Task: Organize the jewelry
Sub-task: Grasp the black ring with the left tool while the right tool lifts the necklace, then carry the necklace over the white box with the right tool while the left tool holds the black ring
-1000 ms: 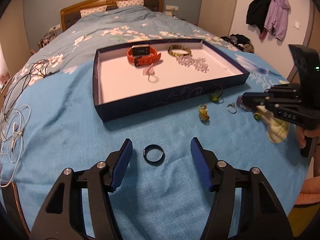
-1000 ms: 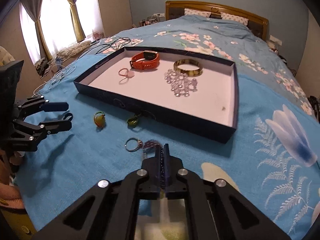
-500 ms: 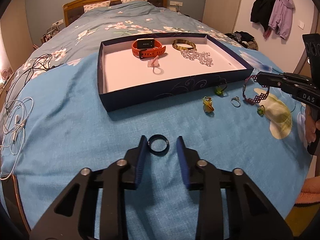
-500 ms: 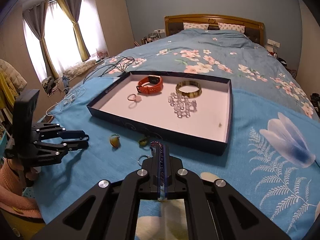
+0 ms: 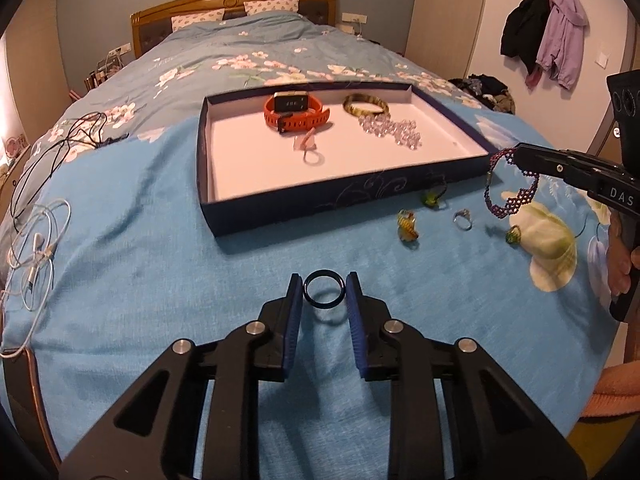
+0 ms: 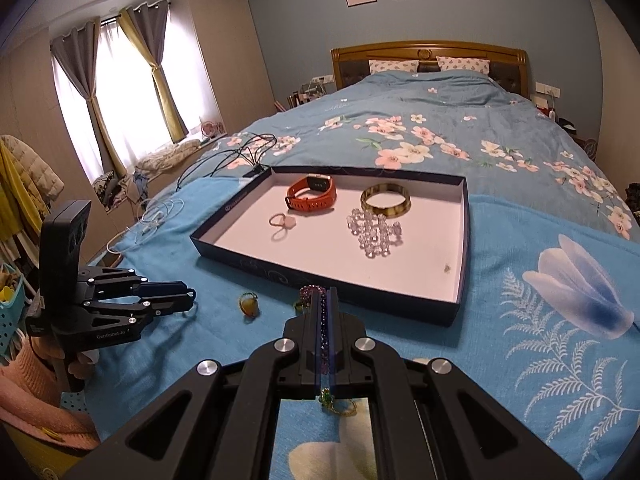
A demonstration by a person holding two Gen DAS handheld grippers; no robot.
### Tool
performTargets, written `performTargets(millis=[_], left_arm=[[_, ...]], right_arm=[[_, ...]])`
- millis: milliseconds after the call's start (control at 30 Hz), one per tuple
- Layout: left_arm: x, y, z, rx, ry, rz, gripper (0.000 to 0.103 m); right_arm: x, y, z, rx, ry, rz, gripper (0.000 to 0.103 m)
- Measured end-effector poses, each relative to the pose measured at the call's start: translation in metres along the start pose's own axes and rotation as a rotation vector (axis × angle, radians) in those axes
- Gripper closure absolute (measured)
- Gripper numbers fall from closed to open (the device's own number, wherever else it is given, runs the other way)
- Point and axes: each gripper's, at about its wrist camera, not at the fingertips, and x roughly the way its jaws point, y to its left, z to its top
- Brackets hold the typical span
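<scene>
Black and rigid, the ring (image 5: 323, 288) sat pinched across its rim between the left gripper (image 5: 323, 292) pads, above the bedspread (image 5: 160, 264). Right gripper (image 6: 324, 300) clamped a limp beaded bracelet (image 5: 509, 196) (snag-prone) near the tray (image 5: 320, 204).

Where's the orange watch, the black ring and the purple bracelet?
orange watch (image 5: 295, 114), left wrist view, on its strap.
black ring (image 5: 323, 290), left wrist view, on its lower rim.
purple bracelet (image 5: 506, 206), left wrist view, on its hanging loop.
</scene>
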Motion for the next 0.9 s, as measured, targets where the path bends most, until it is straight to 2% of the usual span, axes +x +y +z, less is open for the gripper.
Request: performTargets(millis=[267, 900], left_arm=[[-0.016, -0.005, 0.016, 0.015, -0.066, -0.014, 0.081], [-0.021, -0.013, 0.046, 0.041, -0.137, -0.026, 0.081]], right_arm=[[-0.004, 0.001, 0.009, 0.0, -0.031, 0.009, 0.102], [-0.002, 0.001, 0.032, -0.02, -0.074, 0.006, 0.102]])
